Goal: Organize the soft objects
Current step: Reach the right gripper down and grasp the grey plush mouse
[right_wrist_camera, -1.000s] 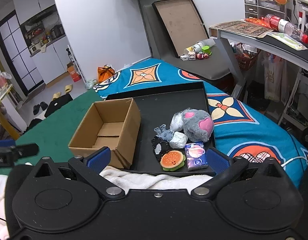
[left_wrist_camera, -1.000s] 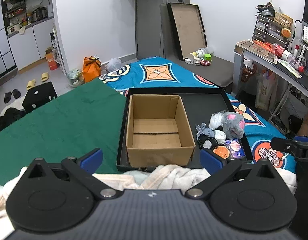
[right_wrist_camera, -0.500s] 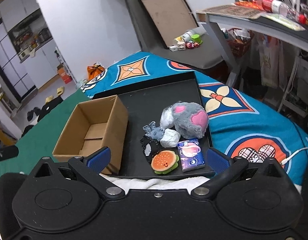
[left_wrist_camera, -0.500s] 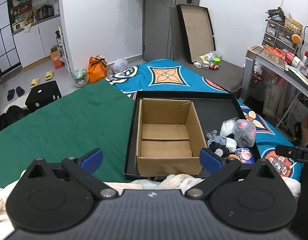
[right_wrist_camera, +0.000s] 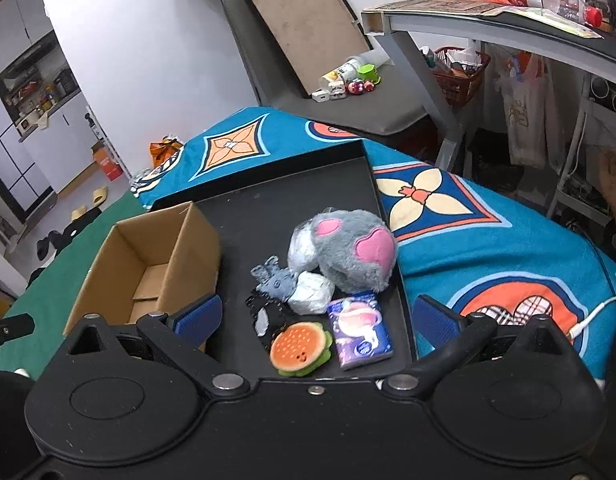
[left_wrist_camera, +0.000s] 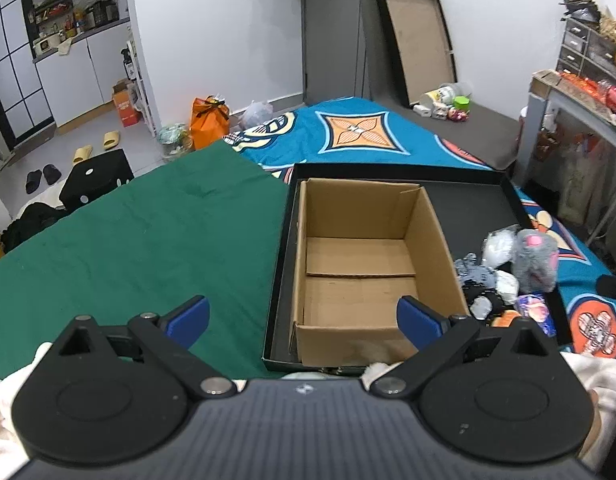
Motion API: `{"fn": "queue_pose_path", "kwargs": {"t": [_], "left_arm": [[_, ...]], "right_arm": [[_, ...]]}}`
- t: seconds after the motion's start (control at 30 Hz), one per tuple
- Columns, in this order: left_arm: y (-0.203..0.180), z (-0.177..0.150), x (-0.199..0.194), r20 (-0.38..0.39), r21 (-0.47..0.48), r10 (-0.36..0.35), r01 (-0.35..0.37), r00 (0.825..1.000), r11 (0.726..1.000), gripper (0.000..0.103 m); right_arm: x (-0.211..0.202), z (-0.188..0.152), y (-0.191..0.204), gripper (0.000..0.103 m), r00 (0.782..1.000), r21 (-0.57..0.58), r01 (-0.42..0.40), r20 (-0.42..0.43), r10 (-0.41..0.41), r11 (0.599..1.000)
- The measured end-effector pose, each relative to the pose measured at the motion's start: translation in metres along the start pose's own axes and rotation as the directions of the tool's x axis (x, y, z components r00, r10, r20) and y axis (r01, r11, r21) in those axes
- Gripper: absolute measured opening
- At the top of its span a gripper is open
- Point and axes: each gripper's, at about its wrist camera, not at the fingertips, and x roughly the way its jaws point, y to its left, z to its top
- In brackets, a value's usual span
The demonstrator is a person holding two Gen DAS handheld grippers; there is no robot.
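An empty cardboard box (left_wrist_camera: 359,264) (right_wrist_camera: 148,268) stands in the left half of a black tray (left_wrist_camera: 467,208) (right_wrist_camera: 268,208). Right of the box lies a heap of soft things: a grey plush with pink patches (right_wrist_camera: 351,252) (left_wrist_camera: 535,260), a small grey toy (right_wrist_camera: 274,280), a white wrapped bundle (right_wrist_camera: 311,292), a burger plush (right_wrist_camera: 300,348), a purple tissue pack (right_wrist_camera: 359,330) and a black piece (right_wrist_camera: 264,316). My left gripper (left_wrist_camera: 304,318) hangs open over the box's near wall. My right gripper (right_wrist_camera: 315,318) is open just above the burger and tissue pack, holding nothing.
The tray rests on a bed with a green cloth (left_wrist_camera: 140,240) and a blue patterned sheet (right_wrist_camera: 487,248). White fabric (left_wrist_camera: 587,368) bunches at the near edge. A desk (right_wrist_camera: 487,20) stands to the right, and a large lid (left_wrist_camera: 415,40) leans on the far wall.
Both grippers have moved forward and lower toward the tray. The box looms larger in the left view; the soft heap sits closer under the right gripper. Both stay open.
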Motion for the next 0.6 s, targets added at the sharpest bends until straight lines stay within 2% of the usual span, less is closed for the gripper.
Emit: {"fn": "queue_pose_path", "kwargs": {"t": [0.23,0.4,0.6], "left_arm": [[0.0,0.0,0.026,-0.022,0.018,0.029,-0.028,0.999,0.999,0.099],[0.001,0.001,0.042,-0.042,0.018,0.045,-0.044,0.998,0.999,0.093],[0.002,0.001,0.058,-0.064,0.009,0.075,-0.074,0.995,0.997,0.09]], "right_arm": [[0.017,0.011,-0.013,0.103,1.0,0.007,-0.007,-0.005,0.007,1.0],[0.034,0.022,-0.017,0.103,1.0,-0.015,0.007,-0.022,-0.007,1.0],[0.058,0.037,-0.024,0.103,1.0,-0.024,0.008,-0.024,-0.008,1.0]]}}
